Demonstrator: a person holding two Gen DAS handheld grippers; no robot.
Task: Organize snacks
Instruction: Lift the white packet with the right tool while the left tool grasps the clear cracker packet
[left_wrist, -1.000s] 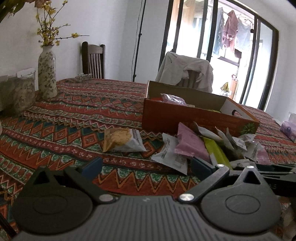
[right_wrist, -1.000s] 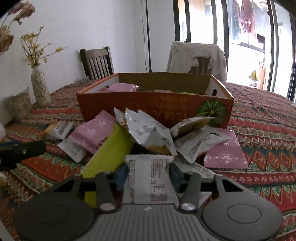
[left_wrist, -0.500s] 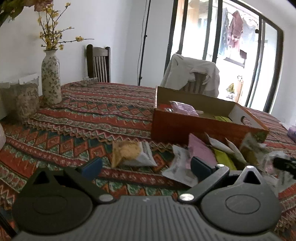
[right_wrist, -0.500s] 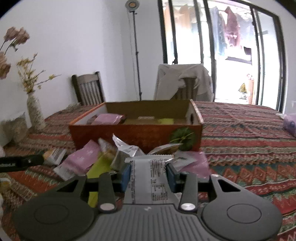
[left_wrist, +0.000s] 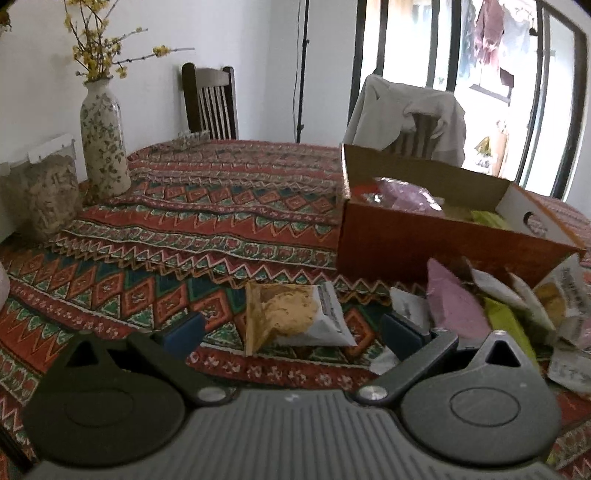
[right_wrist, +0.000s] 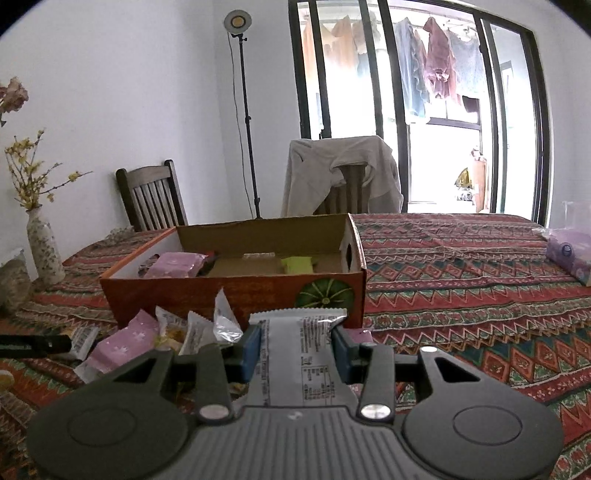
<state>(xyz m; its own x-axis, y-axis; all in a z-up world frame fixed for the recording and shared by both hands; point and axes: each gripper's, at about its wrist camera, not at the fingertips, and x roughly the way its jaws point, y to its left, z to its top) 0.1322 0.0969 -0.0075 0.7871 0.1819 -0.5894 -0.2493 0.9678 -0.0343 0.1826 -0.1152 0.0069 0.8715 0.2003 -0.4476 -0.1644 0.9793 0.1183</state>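
Note:
My right gripper (right_wrist: 295, 349) is shut on a white snack packet (right_wrist: 301, 354) and holds it above the pile, in front of the orange cardboard box (right_wrist: 236, 291). The box holds a pink packet (right_wrist: 173, 264) and a green one (right_wrist: 297, 264). A pile of loose packets (right_wrist: 162, 334) lies before the box. In the left wrist view my left gripper (left_wrist: 291, 332) is open and empty, low over the table, with a yellow-and-white snack packet (left_wrist: 291, 314) lying between its fingers. The box (left_wrist: 424, 236) and pile (left_wrist: 498, 314) sit to its right.
A patterned cloth (left_wrist: 207, 221) covers the table. A flowered vase (left_wrist: 103, 136) and a clear container (left_wrist: 40, 192) stand at the left. Two chairs (right_wrist: 151, 195) stand behind the table. A purple pack (right_wrist: 569, 254) lies at the far right.
My right gripper has lifted the white packet up out of the pile and drawn back. My left gripper has moved closer to the yellow-and-white packet.

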